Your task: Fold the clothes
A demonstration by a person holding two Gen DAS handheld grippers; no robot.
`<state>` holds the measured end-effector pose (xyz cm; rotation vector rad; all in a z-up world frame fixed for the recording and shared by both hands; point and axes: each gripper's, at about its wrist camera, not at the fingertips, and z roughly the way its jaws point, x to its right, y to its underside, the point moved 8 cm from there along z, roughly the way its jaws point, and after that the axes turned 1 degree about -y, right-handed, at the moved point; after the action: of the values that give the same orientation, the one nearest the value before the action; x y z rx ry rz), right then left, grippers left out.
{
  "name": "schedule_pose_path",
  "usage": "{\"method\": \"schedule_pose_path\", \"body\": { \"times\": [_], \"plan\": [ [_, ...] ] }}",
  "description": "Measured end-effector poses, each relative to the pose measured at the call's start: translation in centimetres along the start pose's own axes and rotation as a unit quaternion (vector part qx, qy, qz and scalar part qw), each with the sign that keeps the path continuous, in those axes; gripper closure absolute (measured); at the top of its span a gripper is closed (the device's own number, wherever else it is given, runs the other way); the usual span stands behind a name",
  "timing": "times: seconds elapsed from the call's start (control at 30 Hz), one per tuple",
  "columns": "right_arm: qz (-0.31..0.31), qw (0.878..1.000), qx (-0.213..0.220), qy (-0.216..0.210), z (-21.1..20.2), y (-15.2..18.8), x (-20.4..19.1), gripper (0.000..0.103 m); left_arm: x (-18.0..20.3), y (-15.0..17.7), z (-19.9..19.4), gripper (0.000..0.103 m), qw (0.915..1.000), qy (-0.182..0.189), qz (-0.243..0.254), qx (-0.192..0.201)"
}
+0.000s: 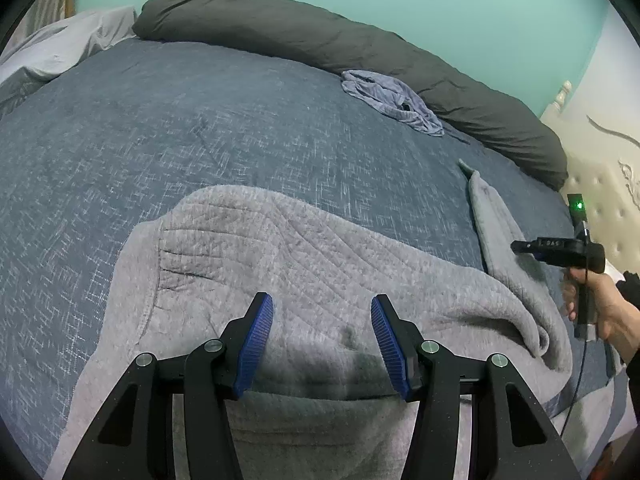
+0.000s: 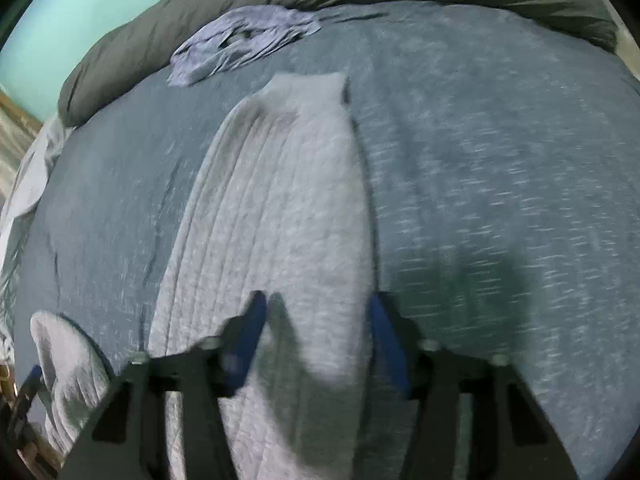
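Grey sweatpants [image 1: 320,264] lie spread on the bed [image 1: 200,128], waistband end under the left tongs [image 1: 322,344] and one leg [image 2: 280,184] stretching away beneath the right tongs [image 2: 316,344]. Both pairs of tongs stand apart with nothing between the pads; the left hover just over the rumpled fabric near the waist, the right, blurred, over the near part of the long leg. The person's right hand [image 1: 600,304] shows at the side of the left view, carrying its tool.

The step in hand looks like smoothing and lining up the legs before the first fold. To do it well, the right tongs should probably pinch the leg near its edge, taking one layer cleanly, not a bunch, while the left pin or hold the waist so the cloth does not drag. The ridge of fabric [image 1: 520,320] between the two legs wants flattening first, or the fold will trap a lump. A crumpled blue garment [image 1: 392,100] near the dark duvet [image 1: 360,48] waits well apart.
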<state>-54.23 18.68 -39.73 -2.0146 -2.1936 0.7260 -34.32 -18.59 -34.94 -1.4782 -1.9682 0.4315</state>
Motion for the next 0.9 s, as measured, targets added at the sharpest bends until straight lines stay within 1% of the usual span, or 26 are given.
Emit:
{"method": "schedule_pose_path", "body": {
  "times": [0.03, 0.07, 0.13, 0.17, 0.3, 0.4, 0.5, 0.57, 0.67, 0.73, 0.8, 0.83, 0.9],
  "plan": [
    [-0.011, 1.000, 0.001, 0.005, 0.1, 0.2, -0.3, 0.080, 0.0, 0.0, 0.0, 0.048, 1.0000, 0.000, 0.002, 0.000],
    [-0.021, 1.000, 0.002, 0.009, 0.2, 0.5, -0.5, 0.088, 0.1, 0.0, -0.1, 0.048, 1.0000, -0.001, 0.002, 0.000],
    [-0.029, 0.999, 0.009, 0.011, -0.3, 0.7, -0.6, 0.094, 0.1, 0.1, -0.1, 0.048, 1.0000, 0.000, 0.001, 0.000],
    [-0.030, 0.999, 0.014, 0.010, -0.7, 0.7, -0.6, 0.095, 0.2, 0.1, -0.1, 0.048, 1.0000, 0.000, 0.001, 0.000],
    [-0.028, 0.998, 0.049, 0.008, -3.9, 0.5, 0.1, 0.096, 0.7, 0.4, -0.3, 0.048, 1.0000, 0.005, 0.006, -0.002],
    [-0.020, 0.996, 0.083, 0.008, -7.4, 0.6, 1.3, 0.097, 1.4, 0.5, -0.5, 0.048, 0.9999, 0.012, 0.009, -0.002],
    [-0.006, 0.993, 0.119, 0.017, -11.6, 1.2, 3.6, 0.097, 2.1, 0.5, -0.6, 0.048, 0.9998, 0.017, 0.013, 0.000],
    [0.011, 0.990, 0.141, 0.023, -14.6, 1.8, 5.9, 0.097, 2.6, 0.5, -0.7, 0.047, 0.9997, 0.019, 0.016, 0.000],
    [0.041, 0.984, 0.167, 0.037, -17.9, 3.0, 9.4, 0.097, 3.3, 0.5, -0.8, 0.047, 0.9995, 0.023, 0.020, 0.001],
    [0.067, 0.979, 0.186, 0.042, -20.2, 3.9, 12.0, 0.097, 3.7, 0.5, -1.0, 0.047, 0.9994, 0.025, 0.023, 0.001],
    [0.097, 0.972, 0.206, 0.050, -21.9, 5.6, 14.9, 0.097, 4.0, 0.5, -1.1, 0.048, 0.9993, 0.026, 0.025, 0.002],
    [0.108, 0.970, 0.211, 0.048, -22.3, 6.3, 15.7, 0.097, 4.2, 0.6, -1.2, 0.047, 0.9993, 0.026, 0.026, 0.002],
    [0.140, 0.969, 0.197, 0.054, -21.9, 8.7, 17.8, 0.097, 4.5, 0.7, -1.4, 0.047, 0.9992, 0.026, 0.030, 0.002]
  ]
}}
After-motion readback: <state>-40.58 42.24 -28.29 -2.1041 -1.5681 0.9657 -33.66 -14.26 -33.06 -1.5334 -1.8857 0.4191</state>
